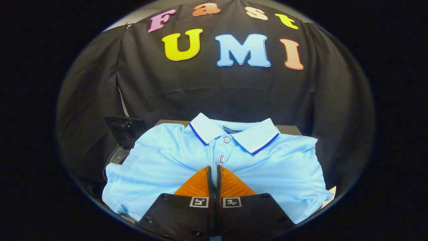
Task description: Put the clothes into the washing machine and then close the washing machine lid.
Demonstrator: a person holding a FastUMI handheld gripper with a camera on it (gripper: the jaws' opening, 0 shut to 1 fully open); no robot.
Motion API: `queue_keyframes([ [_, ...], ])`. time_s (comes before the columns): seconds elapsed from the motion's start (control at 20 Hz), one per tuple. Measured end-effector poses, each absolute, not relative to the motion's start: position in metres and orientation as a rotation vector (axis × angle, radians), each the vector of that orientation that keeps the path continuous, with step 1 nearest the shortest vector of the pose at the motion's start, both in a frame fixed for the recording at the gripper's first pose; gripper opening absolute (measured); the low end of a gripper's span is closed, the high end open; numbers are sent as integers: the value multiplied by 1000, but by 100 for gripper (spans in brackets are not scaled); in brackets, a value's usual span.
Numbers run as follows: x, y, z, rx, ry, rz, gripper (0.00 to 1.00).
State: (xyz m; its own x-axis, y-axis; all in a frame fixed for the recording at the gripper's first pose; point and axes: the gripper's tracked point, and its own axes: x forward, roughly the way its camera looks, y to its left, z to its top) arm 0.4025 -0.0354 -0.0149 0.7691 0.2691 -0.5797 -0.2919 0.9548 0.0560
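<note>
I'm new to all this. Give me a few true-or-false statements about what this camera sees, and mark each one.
1. The polo shirt is light blue. True.
2. The shirt is crumpled into a ball. False: it lies folded flat, collar facing up.
3. The gripper has its fingers spread wide apart. False: they sit nearly together, tips over the shirt's placket.
4. The collar has a dark blue stripe along its edge. True.
5. Two buttons show below the collar. True.

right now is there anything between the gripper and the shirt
Nothing visible. The gripper has its fingers close together, tips right over the front of the folded light blue polo shirt, just below its buttons. Whether they pinch fabric cannot be told.
</note>
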Motion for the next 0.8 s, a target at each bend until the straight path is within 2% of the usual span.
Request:
queue_keyframes([
  [0.35, 400, -37, 6, 87, 543, 296, 1],
  [0.8, 389, -12, 72, 158, 369, 333, 1],
])
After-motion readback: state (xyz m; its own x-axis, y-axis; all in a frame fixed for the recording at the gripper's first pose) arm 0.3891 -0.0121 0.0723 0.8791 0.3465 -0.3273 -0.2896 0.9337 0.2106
